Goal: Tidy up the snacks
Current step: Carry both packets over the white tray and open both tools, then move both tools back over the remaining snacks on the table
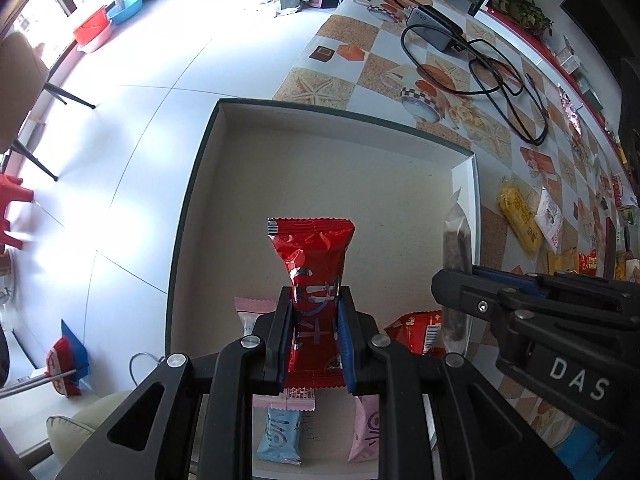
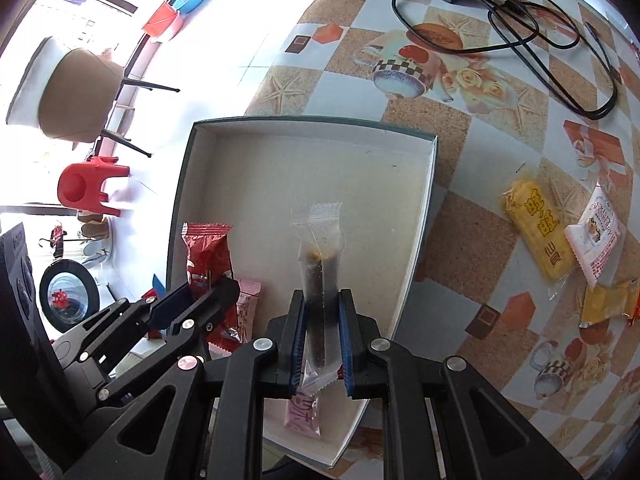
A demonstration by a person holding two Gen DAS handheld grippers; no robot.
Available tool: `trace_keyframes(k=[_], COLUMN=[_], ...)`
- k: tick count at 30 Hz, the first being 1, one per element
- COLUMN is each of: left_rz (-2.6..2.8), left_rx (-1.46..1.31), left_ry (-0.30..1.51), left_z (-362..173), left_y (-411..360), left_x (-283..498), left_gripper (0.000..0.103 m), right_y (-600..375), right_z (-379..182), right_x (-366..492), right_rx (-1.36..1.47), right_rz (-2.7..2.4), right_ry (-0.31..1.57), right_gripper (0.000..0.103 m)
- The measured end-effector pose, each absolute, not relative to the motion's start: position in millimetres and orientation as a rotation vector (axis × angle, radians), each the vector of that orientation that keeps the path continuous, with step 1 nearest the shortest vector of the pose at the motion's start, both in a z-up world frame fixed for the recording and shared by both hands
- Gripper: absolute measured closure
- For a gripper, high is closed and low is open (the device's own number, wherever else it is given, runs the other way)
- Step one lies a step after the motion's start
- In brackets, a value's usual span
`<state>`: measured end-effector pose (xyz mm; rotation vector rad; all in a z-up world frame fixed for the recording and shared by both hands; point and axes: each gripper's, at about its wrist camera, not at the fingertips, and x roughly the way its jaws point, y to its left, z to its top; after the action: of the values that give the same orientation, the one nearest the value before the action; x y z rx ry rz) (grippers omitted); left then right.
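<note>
Patterned tablecloth (image 2: 460, 208) beside white floor (image 1: 160, 80) (tongs clenched: red packet (image 1: 316, 264), clear sachet (image 2: 322, 264)).

The box (image 1: 466, 168) is bare across its far half — open room there; packets (image 1: 278, 436) crowd its near end, black cable (image 1: 504, 80) sprawls over the tabletop (image 1: 360, 68) beyond.

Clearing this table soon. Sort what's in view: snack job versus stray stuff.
Job: red snack packet in left gripper; clear dark snack stick in right gripper; box; yellow packet; white packet.

Stray: black cable; power adapter; red stool.
</note>
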<state>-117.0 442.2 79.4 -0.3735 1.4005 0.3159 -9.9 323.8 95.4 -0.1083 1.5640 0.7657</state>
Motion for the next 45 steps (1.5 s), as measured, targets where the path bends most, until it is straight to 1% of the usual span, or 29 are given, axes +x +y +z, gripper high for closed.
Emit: trace_keyframes(k=[6, 8, 9, 10, 11, 12, 13, 15, 16, 20, 21, 22, 23, 32, 45], left_rz=[0.330, 0.340, 0.343, 0.349, 0.360, 0.380, 0.391, 0.396, 0.395, 0.395, 0.391, 0.386, 0.382, 0.309, 0.181], left_rx=[-0.363, -0.361, -0.367, -0.367, -0.363, -0.351, -0.346, -0.348, -0.354, -0.353, -0.350, -0.344, -0.339, -0.306, -0.251], left_ry=[1.436, 1.442, 1.446, 1.448, 1.445, 1.431, 1.423, 1.433, 1.444, 1.453, 1.455, 1.457, 1.456, 1.445, 1.447], left_z=[68.0, 66.2, 65.4, 65.2, 65.9, 68.3, 69.6, 69.8, 68.9, 69.7, 70.2, 71.1, 72.1, 85.9, 96.2], left_y=[440.2, 440.4, 440.6, 440.8, 441.2, 441.3, 441.3, 441.0, 440.8, 436.7, 434.6, 431.4, 427.9, 395.6, 322.8], left_x=[-118.6, -119.4, -119.8, -119.9, -120.2, -120.9, -121.2, -119.7, -118.5, -116.8, -115.0, -113.6, -111.6, -93.3, -50.5], left_gripper=[0.080, 0.074, 0.060, 0.049, 0.031, 0.023, 0.023, 0.023, 0.023, 0.023, 0.023, 0.023, 0.023, 0.023, 0.023], right_y=[330.6, 333.3, 334.8, 335.3, 336.3, 336.9, 335.9, 332.3, 329.2, 321.0, 317.7, 312.5, 306.3, 230.0, 85.4], right_z=[86.5, 85.6, 85.3, 84.8, 83.8, 83.4, 82.2, 80.7, 82.0, 87.3, 87.5, 88.1, 89.4, 83.8, 45.9], right_x=[-9.2, -7.5, -7.1, -6.8, -6.5, -6.5, -5.6, -3.5, -2.4, -2.3, -1.7, -0.1, 2.4, 30.8, 60.2], right_rx=[-0.125, -0.127, -0.128, -0.129, -0.129, -0.129, -0.128, -0.124, -0.109, -0.139, -0.144, -0.135, -0.121, 0.059, 0.373], right_rz=[0.756, 0.750, 0.750, 0.751, 0.754, 0.755, 0.754, 0.740, 0.738, 0.703, 0.695, 0.682, 0.669, 0.440, 0.060], right_ry=[1.585, 1.587, 1.589, 1.595, 1.604, 1.614, 1.624, 1.638, 1.629, 1.612, 1.608, 1.601, 1.596, 1.621, 1.687], right_gripper=[0.086, 0.086, 0.086, 0.086, 0.086, 0.086, 0.084, 0.058, 0.030, 0.026, 0.020, 0.006, 0.000, 0.001, 0.001])
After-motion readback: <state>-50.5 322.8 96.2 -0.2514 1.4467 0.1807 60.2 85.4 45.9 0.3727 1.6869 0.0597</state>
